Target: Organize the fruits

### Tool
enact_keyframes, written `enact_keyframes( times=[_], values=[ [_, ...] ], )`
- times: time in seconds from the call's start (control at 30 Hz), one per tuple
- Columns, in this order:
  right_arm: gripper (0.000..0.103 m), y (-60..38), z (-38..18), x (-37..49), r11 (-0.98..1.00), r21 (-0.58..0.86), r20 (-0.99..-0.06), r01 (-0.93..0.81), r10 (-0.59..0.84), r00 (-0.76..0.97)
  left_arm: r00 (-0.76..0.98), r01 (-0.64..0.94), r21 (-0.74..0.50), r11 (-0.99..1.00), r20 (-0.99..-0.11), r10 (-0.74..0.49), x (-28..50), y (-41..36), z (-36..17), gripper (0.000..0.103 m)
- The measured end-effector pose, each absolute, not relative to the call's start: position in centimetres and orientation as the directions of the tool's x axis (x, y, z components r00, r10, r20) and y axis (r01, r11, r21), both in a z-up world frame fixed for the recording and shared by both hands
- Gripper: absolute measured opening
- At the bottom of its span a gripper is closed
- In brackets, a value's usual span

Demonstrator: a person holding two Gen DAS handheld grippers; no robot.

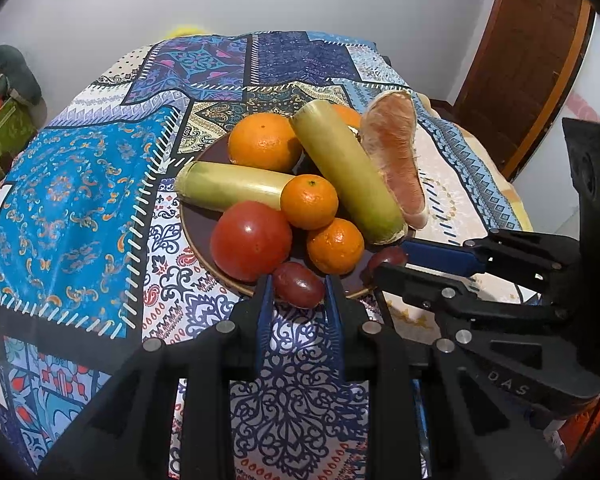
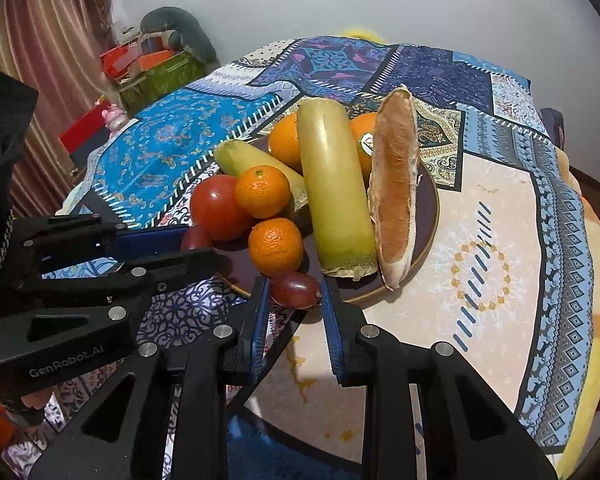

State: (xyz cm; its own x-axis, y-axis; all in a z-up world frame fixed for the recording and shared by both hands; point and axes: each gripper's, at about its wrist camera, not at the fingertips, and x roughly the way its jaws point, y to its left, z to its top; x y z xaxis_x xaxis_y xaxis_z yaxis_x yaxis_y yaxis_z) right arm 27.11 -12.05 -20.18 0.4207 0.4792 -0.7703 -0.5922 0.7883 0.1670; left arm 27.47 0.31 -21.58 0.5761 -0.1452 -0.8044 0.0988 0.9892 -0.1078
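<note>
Two grippers are working the near rim of the round dark-brown plate (image 1: pixel 198 236), which is sitting on the patchwork blue patterned tablecloth (image 1: pixel 80 200). Left gripper (image 1: pixel 296 290) is bracketing one small dark-red oval grape (image 1: pixel 298 284), jaws partly open with pads just beside its flanks (contact or a firm hold, cannot tell). Right gripper (image 2: pixel 294 292) is doing the same with a second dark-red grape (image 2: pixel 295 284), also partly open and not clearly clamped.

Doing this step well, by my judgement: closing gently, since grapes are soft and slick and will squirt or roll; keeping the pads centred on the widest part; lifting straight so the small orange mandarin (image 1: pixel 335 246) just behind is not getting nudged; keeping the two tools from bumping, since they are crowding each other.

Counts: two grapes, two small mandarins, two large oranges (the rear one is mostly hidden), one red tomato (image 1: pixel 251 241), two pale-green peeled cane-like sticks (image 1: pixel 348 172), one pink peeled pomelo wedge (image 1: pixel 398 156), one plate.
</note>
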Motion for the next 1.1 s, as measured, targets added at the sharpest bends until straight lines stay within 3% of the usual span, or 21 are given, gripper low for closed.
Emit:
enact_keyframes(
  times=[0.37, 0.67, 0.9, 1.1],
  values=[
    [0.025, -12.0, -20.4, 27.4, 0.789, 0.205, -0.774, -0.579, 0.493, 0.398, 0.595, 0.095, -0.075, 0.993, -0.795, -0.117, 26.8, 0.1, -20.9, 0.026],
    [0.025, -13.1, -17.4, 25.6, 0.807, 0.175, -0.739, -0.564, 0.486, 0.466, 0.669, 0.071, -0.091, 0.993, -0.734, -0.115, 23.6, 0.8, -16.1, 0.026],
    [0.025, -14.7, -10.7, 21.4, 0.816, 0.128, -0.631, -0.564, 0.506, 0.588, 0.786, 0.060, -0.087, 0.994, -0.610, -0.101, 18.7, 1.1, -9.3, 0.026],
    [0.030, -16.2, -3.7, 15.9, 0.822, 0.080, -0.468, -0.564, 0.531, 0.706, 0.875, 0.056, -0.075, 0.996, -0.476, -0.085, 13.9, 1.0, -3.6, 0.029]
  ],
)
